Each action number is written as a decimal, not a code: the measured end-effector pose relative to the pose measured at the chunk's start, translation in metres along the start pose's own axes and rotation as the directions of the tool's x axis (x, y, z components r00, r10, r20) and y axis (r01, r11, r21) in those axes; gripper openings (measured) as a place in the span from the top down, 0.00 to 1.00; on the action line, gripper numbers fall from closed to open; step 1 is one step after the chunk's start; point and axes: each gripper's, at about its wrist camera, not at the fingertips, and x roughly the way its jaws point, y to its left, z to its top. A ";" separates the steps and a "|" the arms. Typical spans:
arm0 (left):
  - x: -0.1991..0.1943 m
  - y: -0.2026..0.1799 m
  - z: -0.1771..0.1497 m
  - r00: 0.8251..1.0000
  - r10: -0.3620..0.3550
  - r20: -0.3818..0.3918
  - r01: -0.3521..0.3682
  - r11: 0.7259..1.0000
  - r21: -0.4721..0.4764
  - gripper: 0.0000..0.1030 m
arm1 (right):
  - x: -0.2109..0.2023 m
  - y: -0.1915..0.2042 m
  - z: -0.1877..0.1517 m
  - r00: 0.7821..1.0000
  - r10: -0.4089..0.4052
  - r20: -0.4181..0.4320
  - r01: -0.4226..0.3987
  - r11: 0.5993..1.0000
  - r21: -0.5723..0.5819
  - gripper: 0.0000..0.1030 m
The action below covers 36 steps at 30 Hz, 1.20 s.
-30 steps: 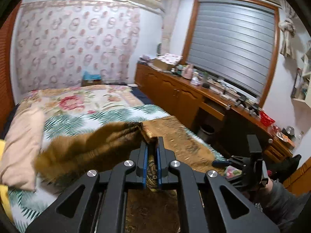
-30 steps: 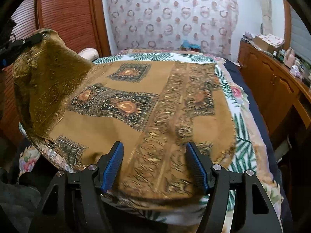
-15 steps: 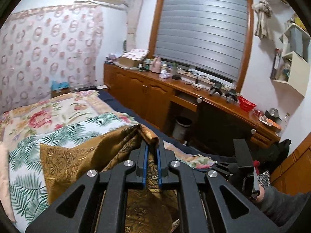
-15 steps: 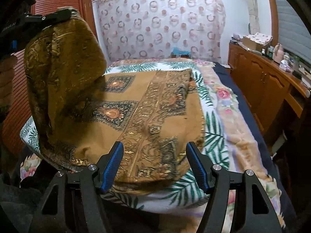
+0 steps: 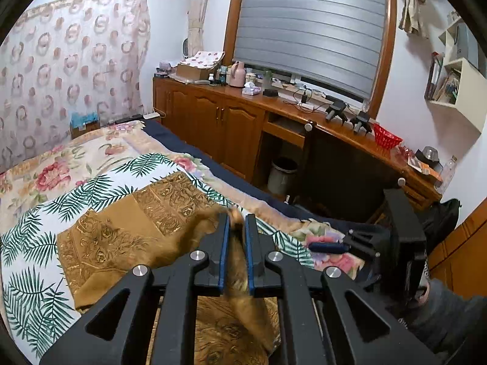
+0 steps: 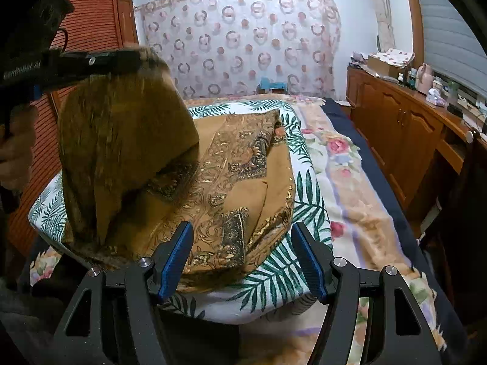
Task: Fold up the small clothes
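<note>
A brown and gold patterned cloth (image 5: 127,231) lies on the bed, partly folded over itself; it also shows in the right wrist view (image 6: 243,188). My left gripper (image 5: 234,222) is shut on one edge of the cloth and holds that edge raised, so the cloth hangs in a blurred fold (image 6: 121,140) at the left of the right wrist view. My right gripper (image 6: 243,252) is open and empty, low at the near edge of the bed in front of the cloth. It shows as a dark shape (image 5: 380,243) in the left wrist view.
The bed has a leaf-print sheet (image 6: 283,273) over a floral blanket (image 6: 344,188). A long wooden cabinet (image 5: 219,121) with clutter runs along the right wall. A bin (image 5: 281,173) stands under the desk. A red slatted door (image 6: 91,24) is at the left.
My left gripper has carried the cloth's edge across toward the right side, folding the cloth over. The jaws now stand slightly further apart with cloth between them. My right gripper stays open.
</note>
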 end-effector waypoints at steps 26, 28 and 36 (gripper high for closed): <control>-0.068 0.116 -0.118 0.953 0.300 -0.035 -0.300 0.925 -0.232 0.23 | 0.036 0.041 0.036 0.998 0.063 -0.004 -0.063 0.991 -0.114 0.33; -0.071 0.119 -0.122 0.947 0.321 -0.031 -0.319 0.918 -0.235 0.23 | 0.044 0.049 0.044 0.997 0.075 -0.011 -0.075 0.988 -0.135 0.33; -0.080 0.128 -0.132 0.944 0.328 -0.015 -0.321 0.912 -0.255 0.23 | 0.068 0.075 0.066 0.992 0.125 -0.022 -0.127 0.971 -0.201 0.33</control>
